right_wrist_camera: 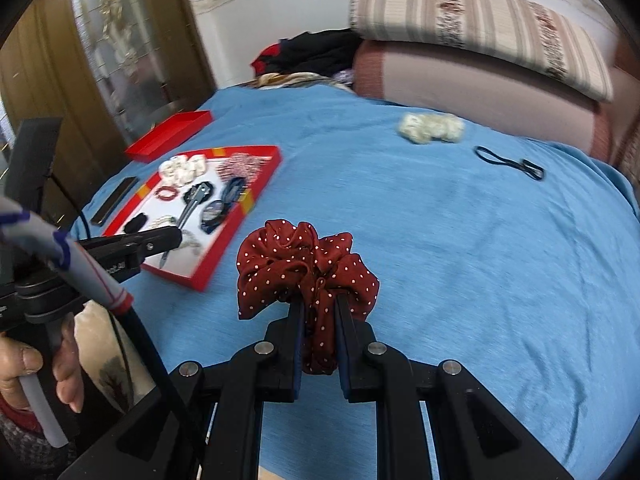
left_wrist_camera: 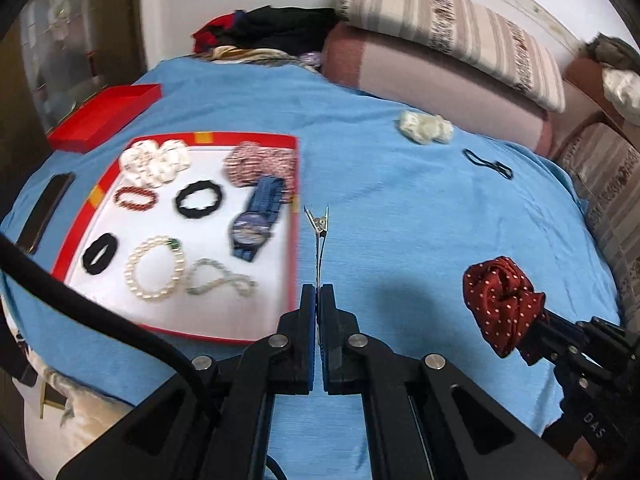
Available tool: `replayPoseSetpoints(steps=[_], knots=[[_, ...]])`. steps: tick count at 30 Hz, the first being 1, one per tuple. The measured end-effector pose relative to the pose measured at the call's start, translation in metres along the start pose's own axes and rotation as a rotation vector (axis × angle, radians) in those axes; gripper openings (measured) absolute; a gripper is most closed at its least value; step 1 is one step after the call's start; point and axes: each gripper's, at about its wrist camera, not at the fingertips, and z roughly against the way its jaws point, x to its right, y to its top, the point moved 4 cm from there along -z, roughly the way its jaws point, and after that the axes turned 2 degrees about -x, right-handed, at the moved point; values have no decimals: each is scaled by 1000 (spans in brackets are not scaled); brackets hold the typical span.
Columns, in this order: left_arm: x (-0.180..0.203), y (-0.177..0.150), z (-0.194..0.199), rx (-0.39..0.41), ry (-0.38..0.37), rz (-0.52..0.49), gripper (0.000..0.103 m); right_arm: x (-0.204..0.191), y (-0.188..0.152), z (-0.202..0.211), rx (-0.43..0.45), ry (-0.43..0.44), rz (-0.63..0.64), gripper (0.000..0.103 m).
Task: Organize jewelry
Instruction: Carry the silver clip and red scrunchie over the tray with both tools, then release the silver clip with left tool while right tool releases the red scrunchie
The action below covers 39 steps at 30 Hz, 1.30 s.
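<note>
My left gripper is shut on a thin metal hair clip that sticks forward, just right of the red-rimmed white tray. The tray holds a blue watch, pearl bracelets, black scrunchies and other pieces. My right gripper is shut on a dark red polka-dot scrunchie above the blue bedspread. In the right wrist view the left gripper hovers over the tray with the clip. The scrunchie also shows at the right of the left wrist view.
A white scrunchie and a black hair tie lie on the far bedspread. A red box lid and a flat black object sit left of the tray. Pillows and piled clothes line the back.
</note>
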Motion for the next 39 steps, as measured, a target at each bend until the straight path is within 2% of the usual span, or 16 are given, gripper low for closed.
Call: replayPoseSetpoints(steps=[4, 9, 14, 20, 27, 39], knots=[[-32, 5, 1, 2, 24, 57, 2, -21, 7, -10, -13, 28, 42, 15], [-93, 23, 11, 18, 65, 127, 2, -39, 14, -17, -24, 58, 76, 15], [-149, 41, 17, 15, 137, 120, 2, -57, 28, -28, -27, 113, 86, 15], [-196, 59, -3, -25, 127, 151, 2, -92, 36, -53, -54, 166, 141, 15], [-210, 66, -38, -87, 95, 156, 2, -124, 36, -81, -94, 196, 210, 15], [-228, 70, -87, -180, 143, 161, 2, -149, 36, -124, -162, 227, 246, 15]])
